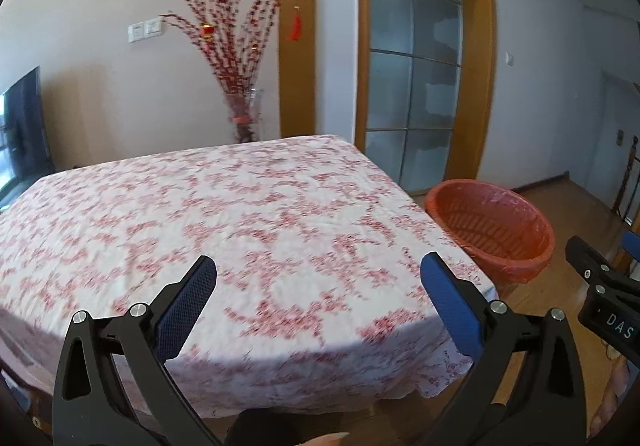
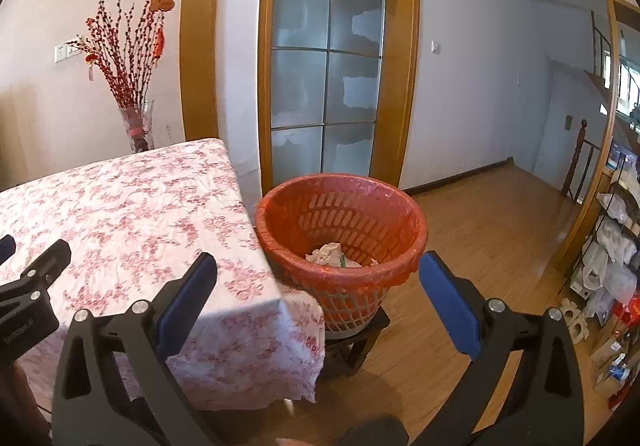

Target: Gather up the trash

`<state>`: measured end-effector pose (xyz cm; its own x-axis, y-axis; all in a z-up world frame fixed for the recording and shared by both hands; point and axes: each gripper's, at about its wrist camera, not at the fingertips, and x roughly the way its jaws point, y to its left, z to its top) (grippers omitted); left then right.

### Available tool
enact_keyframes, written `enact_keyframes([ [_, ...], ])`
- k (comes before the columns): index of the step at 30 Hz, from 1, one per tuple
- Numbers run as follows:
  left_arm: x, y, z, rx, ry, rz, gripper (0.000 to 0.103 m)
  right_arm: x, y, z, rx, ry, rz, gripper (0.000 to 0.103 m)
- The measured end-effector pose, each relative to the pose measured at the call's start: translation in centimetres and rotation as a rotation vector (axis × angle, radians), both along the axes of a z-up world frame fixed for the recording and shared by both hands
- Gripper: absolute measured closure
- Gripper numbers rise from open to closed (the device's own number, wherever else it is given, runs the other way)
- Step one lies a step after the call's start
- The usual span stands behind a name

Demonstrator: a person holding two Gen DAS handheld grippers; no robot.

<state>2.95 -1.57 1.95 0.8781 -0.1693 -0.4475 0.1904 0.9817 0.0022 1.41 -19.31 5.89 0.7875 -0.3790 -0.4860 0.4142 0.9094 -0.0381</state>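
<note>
A red-lined waste basket (image 2: 340,230) stands on a dark stool off the table's right side, with crumpled paper trash (image 2: 328,254) lying in its bottom. In the left wrist view the basket (image 1: 492,230) shows only its inside wall. My left gripper (image 1: 318,278) is open and empty above the near part of the floral-cloth table (image 1: 240,213). My right gripper (image 2: 318,278) is open and empty, above the table's near right corner (image 2: 132,217) and short of the basket. Each gripper's black frame shows at the other view's edge.
A glass vase of red branches (image 1: 240,85) stands behind the table by the wall. A wood-framed glass door (image 2: 332,77) is behind the basket. Wooden floor (image 2: 480,246) spreads right toward shelves of bags and boxes (image 2: 608,286). A dark screen (image 1: 24,125) is at far left.
</note>
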Motion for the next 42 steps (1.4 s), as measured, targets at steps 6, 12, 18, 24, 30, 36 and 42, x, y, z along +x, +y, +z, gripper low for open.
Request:
enact_keyframes([
  [6,-2.4,1.8,-0.1,0.008,-0.052,0.071,0.003,-1.5,2.0,0.1,-0.035,-0.010,-0.021,0.004],
  [12,-3.7,2.8,-0.5,0.007,-0.054,0.102,0.003,-2.6,2.8,0.0,-0.024,-0.013,-0.034,0.004],
  [18,-4.0,3.6,-0.8,-0.009,-0.040,0.127,0.003,-2.8,3.5,-0.5,-0.027,0.009,-0.034,0.004],
  [24,-4.0,3.6,-1.2,-0.007,-0.022,0.127,0.003,-2.9,3.6,-0.9,-0.025,0.021,-0.051,0.004],
  [30,-4.2,3.3,-1.2,0.006,-0.029,0.138,0.003,-3.1,3.4,-1.0,-0.032,0.018,-0.077,0.004],
  [36,-4.5,3.0,-0.9,0.020,-0.048,0.154,0.003,-3.3,3.2,-0.7,-0.051,0.005,-0.097,0.004],
  [42,-4.6,2.9,-0.8,0.022,-0.055,0.160,0.003,-3.3,3.2,-0.5,-0.059,0.005,-0.105,0.004],
])
